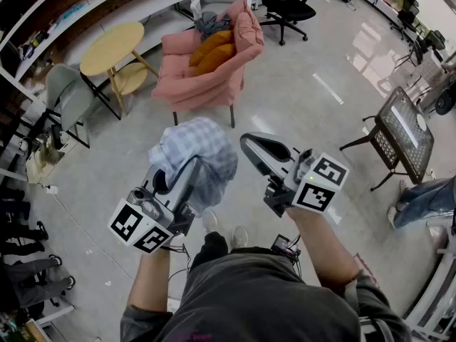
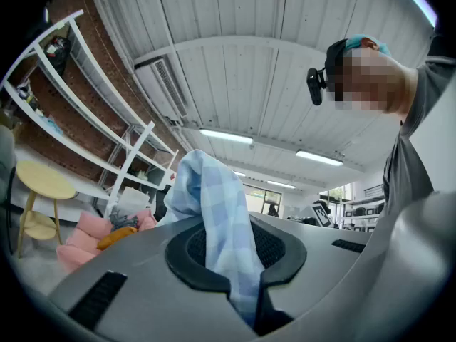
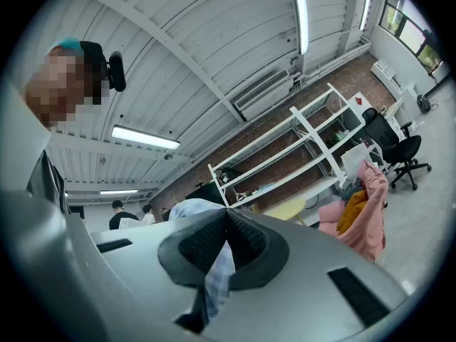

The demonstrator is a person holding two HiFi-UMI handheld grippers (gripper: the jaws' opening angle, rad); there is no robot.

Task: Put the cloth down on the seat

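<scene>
Left gripper (image 1: 191,169), right gripper (image 1: 251,145) side by side, roughly level; both pinching the cloth (image 1: 203,142)

An open office is suggested: swivel chairs (image 1: 285,7) are seen on a polished floor (image 1: 306,98); white shelves (image 1: 135,9) are set against brick (image 2: 68,102); strip lights (image 2: 226,136) are fixed overhead; an armchair (image 1: 206,66) and table (image 1: 112,47) are placed aside.

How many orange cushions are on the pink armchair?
2. One cushion lies on the armchair seat; the second cushion touches it, lower in the head view. Grey fabric behind might hide more.
</scene>
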